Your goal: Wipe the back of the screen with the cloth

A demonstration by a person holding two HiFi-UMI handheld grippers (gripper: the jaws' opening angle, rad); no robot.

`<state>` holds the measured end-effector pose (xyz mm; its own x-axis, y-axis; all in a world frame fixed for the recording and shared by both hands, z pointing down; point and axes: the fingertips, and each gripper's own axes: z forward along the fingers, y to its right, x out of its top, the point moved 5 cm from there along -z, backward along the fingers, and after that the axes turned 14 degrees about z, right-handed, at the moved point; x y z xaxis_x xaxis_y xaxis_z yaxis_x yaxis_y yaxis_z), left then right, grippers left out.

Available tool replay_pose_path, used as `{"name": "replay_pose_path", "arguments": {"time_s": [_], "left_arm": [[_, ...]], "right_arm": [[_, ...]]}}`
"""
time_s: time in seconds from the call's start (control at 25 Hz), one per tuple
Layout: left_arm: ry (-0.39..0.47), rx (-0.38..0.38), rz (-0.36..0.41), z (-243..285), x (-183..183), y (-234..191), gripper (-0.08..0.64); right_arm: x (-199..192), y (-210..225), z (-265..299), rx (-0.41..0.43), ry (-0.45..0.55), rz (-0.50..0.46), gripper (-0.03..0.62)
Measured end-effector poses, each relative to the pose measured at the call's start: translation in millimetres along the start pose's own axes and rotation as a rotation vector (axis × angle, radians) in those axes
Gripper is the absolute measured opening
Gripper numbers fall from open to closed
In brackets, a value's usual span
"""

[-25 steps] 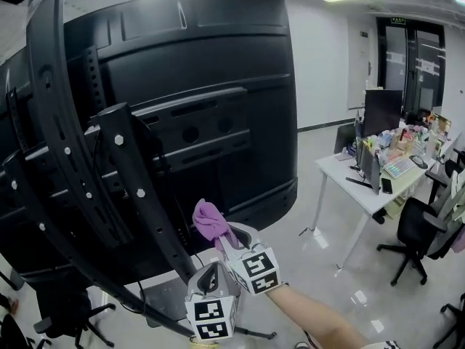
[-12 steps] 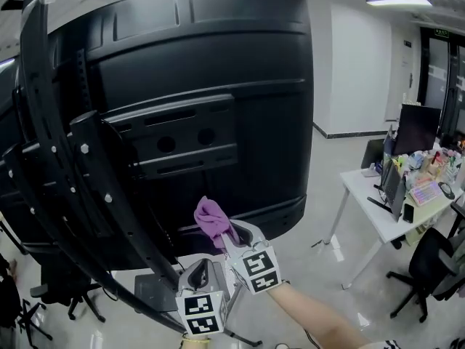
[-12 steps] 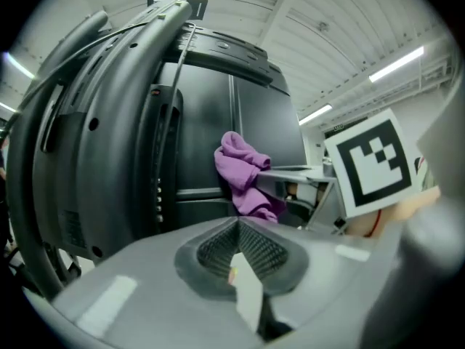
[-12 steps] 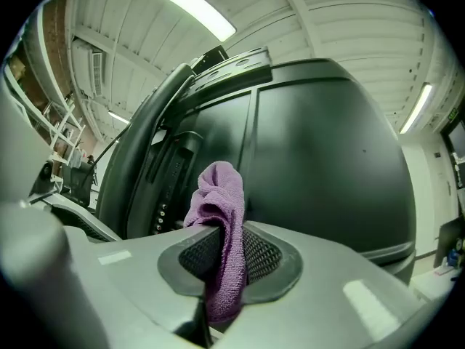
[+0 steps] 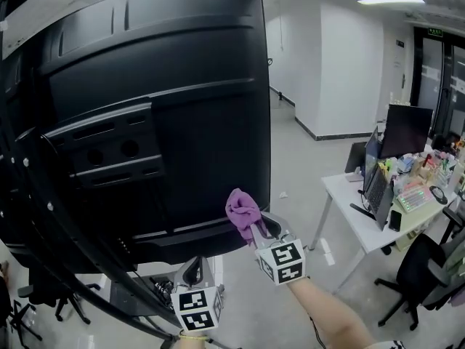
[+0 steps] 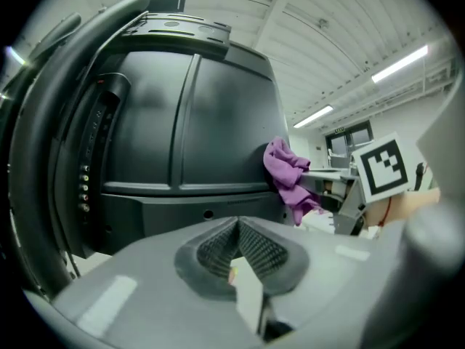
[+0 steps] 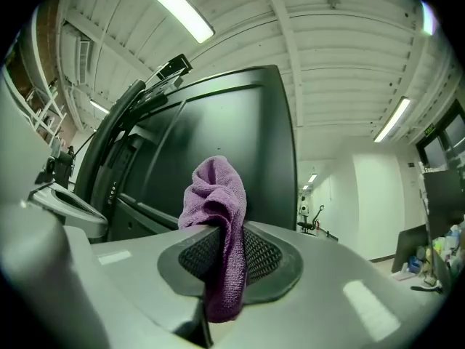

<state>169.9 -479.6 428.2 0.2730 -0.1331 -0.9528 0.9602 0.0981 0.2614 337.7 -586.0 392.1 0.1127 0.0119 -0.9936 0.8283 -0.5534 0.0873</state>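
Far left, black stand arms (image 5: 43,217) are seen crossing in front of the screen (image 5: 160,100). Its dark ribbed back is turned to the camera and fills most of the head view.

Low in the middle, the left gripper (image 5: 193,269) is held under the bottom edge. Its jaws are pressed together with nothing between them, and it is kept apart from the panel.

Just to the right, the cloth (image 5: 243,209), a purple bundle, is pinched tight in the right gripper (image 5: 256,233). The jaws are clamped on its lower fold, so the bunched top stands free. The cloth is held at the screen's lower right corner, just beside the edge; whether contact is made cannot be told.

Further right, a cluttered desk (image 5: 341,184) is left well apart.

The wiping step is judged to be at its opening: the cloth is presented, and the wide panel looks yet to be swept. Next, the bundle should be pressed onto the back and drawn leftward across it, with the stand arms avoided.
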Motion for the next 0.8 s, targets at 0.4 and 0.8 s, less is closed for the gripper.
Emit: {"name": "replay_pose_path", "arguments": {"time_s": [0.4,0.8], "left_arm": [[0.004,0.025,0.016,14,11,33,0.008],[-0.021,0.099,0.011,2,10,7,0.008]], "right_arm": [[34,18,-26,0.085,0.046,-0.175,0.055],[116,-27,24,0.275,-0.077,-0.565,0.055]]}}
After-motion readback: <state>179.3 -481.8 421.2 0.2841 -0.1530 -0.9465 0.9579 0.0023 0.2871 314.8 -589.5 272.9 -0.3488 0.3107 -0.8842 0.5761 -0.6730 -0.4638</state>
